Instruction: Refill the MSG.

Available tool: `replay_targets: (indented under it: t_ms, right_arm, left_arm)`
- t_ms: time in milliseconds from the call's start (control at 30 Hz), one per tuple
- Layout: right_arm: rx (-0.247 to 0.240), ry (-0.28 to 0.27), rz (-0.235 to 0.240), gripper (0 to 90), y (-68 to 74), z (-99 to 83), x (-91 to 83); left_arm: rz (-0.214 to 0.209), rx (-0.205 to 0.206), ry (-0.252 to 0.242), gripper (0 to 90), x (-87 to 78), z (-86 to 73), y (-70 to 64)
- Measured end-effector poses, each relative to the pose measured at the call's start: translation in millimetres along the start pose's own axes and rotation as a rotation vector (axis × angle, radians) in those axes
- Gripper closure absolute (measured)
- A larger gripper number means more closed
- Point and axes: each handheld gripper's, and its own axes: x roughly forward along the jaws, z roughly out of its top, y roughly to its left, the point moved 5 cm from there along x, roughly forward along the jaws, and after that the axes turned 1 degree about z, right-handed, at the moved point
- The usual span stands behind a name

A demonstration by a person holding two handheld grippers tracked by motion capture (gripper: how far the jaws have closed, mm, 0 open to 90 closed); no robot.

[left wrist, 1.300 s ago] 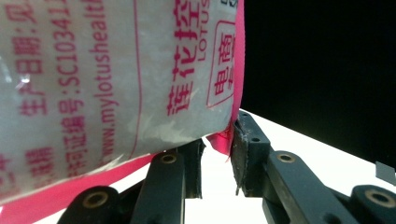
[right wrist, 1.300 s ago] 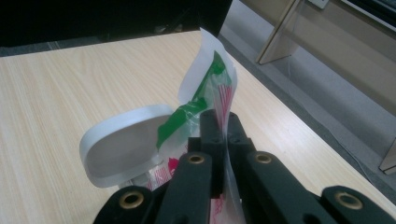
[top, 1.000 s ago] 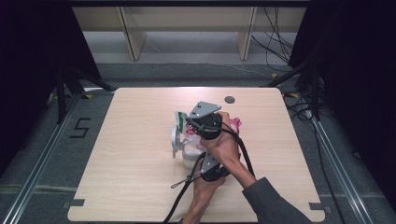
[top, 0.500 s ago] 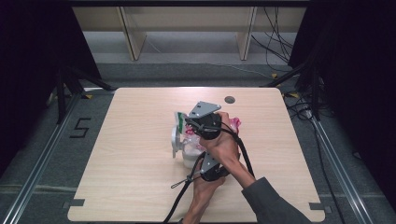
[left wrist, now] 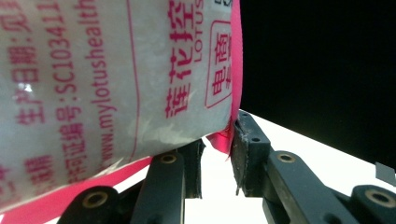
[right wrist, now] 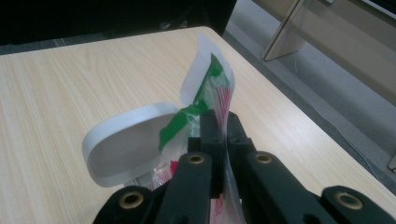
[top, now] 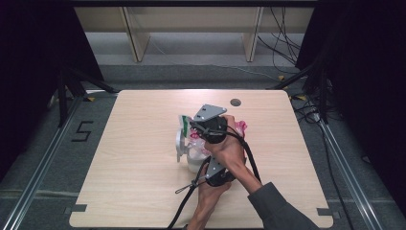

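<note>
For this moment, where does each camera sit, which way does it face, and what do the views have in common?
High view: above the person's side, facing forward and down on the table; both forearms and the right gripper show.
Left gripper view: on the left gripper, facing along its fingers at a white bag with pink print.
Right gripper view: on the right gripper, shut on a clear plastic edge, beside a white lid.
Shared: the packaging cluster and tabletop.
</note>
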Motion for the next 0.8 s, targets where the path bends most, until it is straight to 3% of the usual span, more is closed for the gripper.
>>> replay_targets:
  t_ms: [800]
  right_arm:
    - [0.0,-0.006,-0.006,90.0,0.0,1.9,-1.1]
  left_arm:
    - [-0.001,-0.001,-0.011,74.4,0.4,1.6,-0.2]
